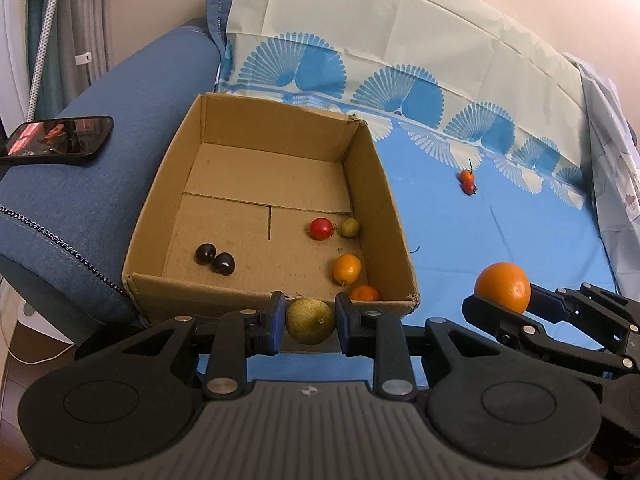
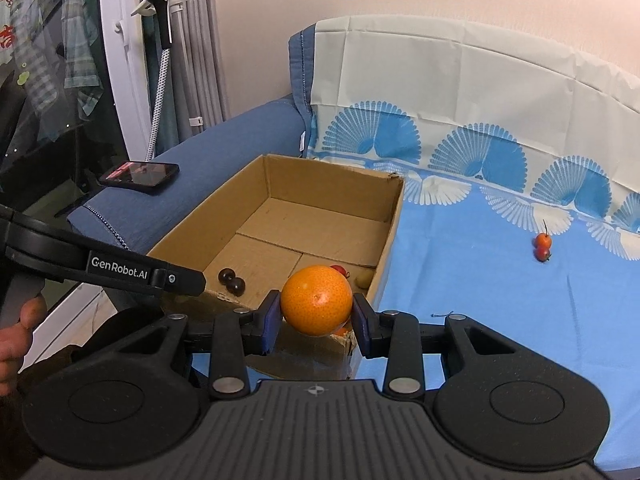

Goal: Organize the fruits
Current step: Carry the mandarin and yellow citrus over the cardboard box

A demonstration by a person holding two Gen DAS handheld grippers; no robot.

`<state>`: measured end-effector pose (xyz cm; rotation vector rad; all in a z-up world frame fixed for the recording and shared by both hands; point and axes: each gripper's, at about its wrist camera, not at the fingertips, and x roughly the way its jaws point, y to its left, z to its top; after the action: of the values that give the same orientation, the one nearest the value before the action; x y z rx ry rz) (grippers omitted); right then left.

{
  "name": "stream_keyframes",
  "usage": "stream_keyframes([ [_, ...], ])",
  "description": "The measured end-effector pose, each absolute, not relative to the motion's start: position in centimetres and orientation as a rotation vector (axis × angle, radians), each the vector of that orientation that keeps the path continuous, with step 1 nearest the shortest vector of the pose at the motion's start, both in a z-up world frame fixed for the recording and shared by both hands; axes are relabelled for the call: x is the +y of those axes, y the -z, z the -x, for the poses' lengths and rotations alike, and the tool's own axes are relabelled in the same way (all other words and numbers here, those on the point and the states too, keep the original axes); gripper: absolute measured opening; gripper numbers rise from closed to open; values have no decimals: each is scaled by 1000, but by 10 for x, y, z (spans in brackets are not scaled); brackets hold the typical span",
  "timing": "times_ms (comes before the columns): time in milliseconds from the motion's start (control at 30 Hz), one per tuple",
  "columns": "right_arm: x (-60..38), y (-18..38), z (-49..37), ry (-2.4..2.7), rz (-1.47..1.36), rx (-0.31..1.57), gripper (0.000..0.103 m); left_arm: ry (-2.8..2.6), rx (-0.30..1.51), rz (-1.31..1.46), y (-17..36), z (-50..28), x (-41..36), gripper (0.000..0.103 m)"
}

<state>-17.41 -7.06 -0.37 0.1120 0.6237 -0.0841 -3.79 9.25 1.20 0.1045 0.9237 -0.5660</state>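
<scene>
L gripper [image 1: 310, 326] pinching yellow-green fruit [image 1: 310, 321], cardboard box [image 1: 400, 248] just ahead; R gripper [image 2: 316, 312] pinching orange [image 2: 316, 300], box ahead-left.

The cardboard box [image 1: 256, 200] sits on the sofa seat's cloth [image 1: 500, 236], against the armrest [image 1: 100, 168] at the left edge. A phone [image 1: 56, 140] lies on the armrest. In the box, two cherries [image 1: 215, 259] lie near the front left; a tomato [image 1: 321, 228], an olive [image 1: 349, 227] and a kumquat [image 1: 347, 269] line its right wall. Two small fruits [image 1: 467, 182] lie touching toward the cloth's back right.
</scene>
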Motion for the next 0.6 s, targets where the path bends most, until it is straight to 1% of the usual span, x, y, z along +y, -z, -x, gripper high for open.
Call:
stream_keyframes([
  [600,-73,11,158,89,-110,641,39,506,929,-86,-8,9,98,29],
])
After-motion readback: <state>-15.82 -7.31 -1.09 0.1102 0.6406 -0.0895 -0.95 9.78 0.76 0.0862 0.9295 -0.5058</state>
